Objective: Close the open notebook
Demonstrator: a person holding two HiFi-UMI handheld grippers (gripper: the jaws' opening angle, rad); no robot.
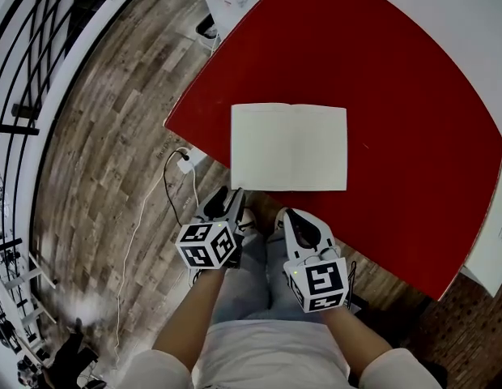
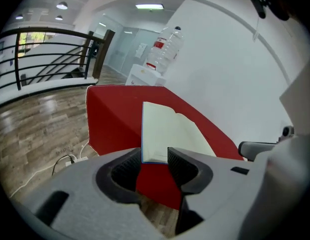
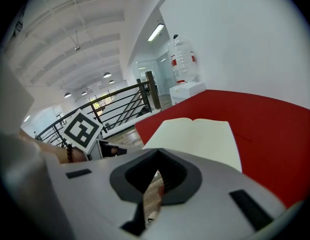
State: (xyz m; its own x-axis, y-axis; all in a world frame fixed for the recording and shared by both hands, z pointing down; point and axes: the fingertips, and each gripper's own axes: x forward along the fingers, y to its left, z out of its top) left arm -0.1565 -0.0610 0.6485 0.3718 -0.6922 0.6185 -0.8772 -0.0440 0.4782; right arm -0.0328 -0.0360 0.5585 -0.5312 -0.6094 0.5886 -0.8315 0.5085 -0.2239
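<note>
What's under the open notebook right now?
The notebook lies open and flat on the red table, which shows around it. The patch of table directly beneath, and anything that might lie there, is covered by the pages.

The left gripper [image 1: 231,194] at seven o'clock and the right gripper [image 1: 285,215] at five: pale grey shells, black ribbed pads [image 2: 182,166], black-and-white marker cubes [image 1: 209,245]. White short sleeves [image 1: 158,369], pale trousers [image 1: 251,282].

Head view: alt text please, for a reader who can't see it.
An open notebook lies flat, blank pages up, near the edge of a red table. Below it the person's left gripper, jaws apart, points at its near left corner; the right gripper, jaws together, is beside it. Wood floor shows at left.
</note>
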